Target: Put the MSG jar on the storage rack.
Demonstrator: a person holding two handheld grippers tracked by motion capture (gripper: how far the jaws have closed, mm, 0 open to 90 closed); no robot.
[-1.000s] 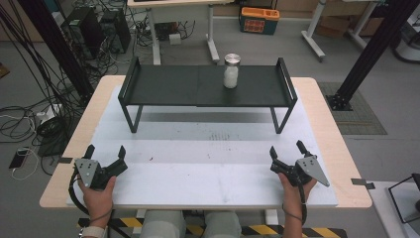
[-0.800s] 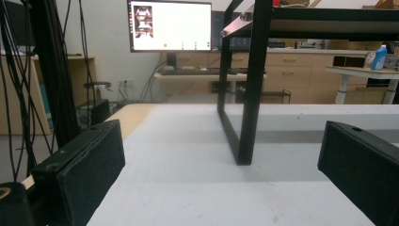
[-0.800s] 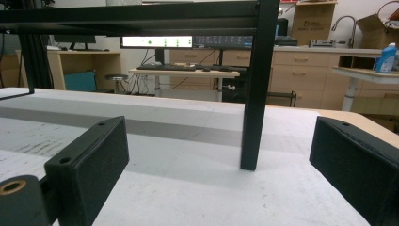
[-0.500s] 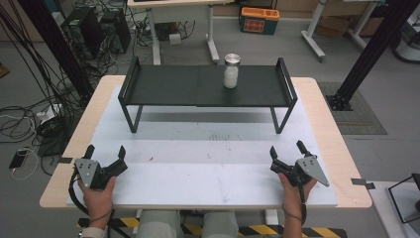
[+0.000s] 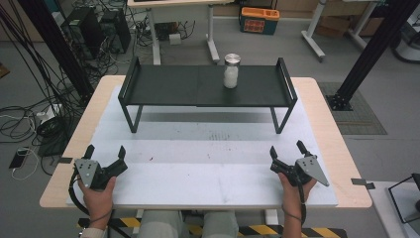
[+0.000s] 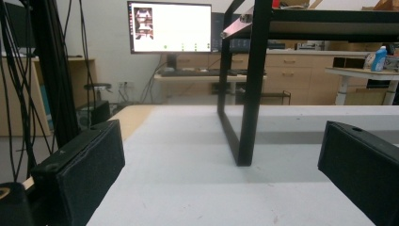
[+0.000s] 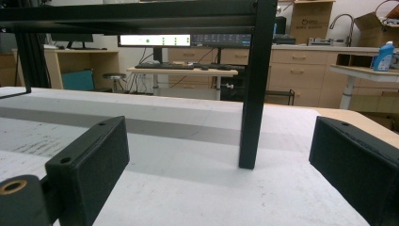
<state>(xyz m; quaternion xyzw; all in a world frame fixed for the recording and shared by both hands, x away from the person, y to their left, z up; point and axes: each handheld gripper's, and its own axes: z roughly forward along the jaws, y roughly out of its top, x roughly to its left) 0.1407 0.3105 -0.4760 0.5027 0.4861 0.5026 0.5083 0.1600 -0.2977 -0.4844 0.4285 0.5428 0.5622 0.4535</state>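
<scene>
Nothing moved; jar [image 5: 231, 71] on shelf [image 5: 168, 87], well beyond both open grippers.

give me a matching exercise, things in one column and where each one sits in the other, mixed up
Things:
1. jar
2. shelf
3. left gripper
4. right gripper

Places:
A. near edge of the table, at its left
B. on top of the shelf, right of its middle
C. near edge of the table, at its right
D. across the far half of the table, on black legs

Pairs: 1-B, 2-D, 3-A, 4-C
</scene>
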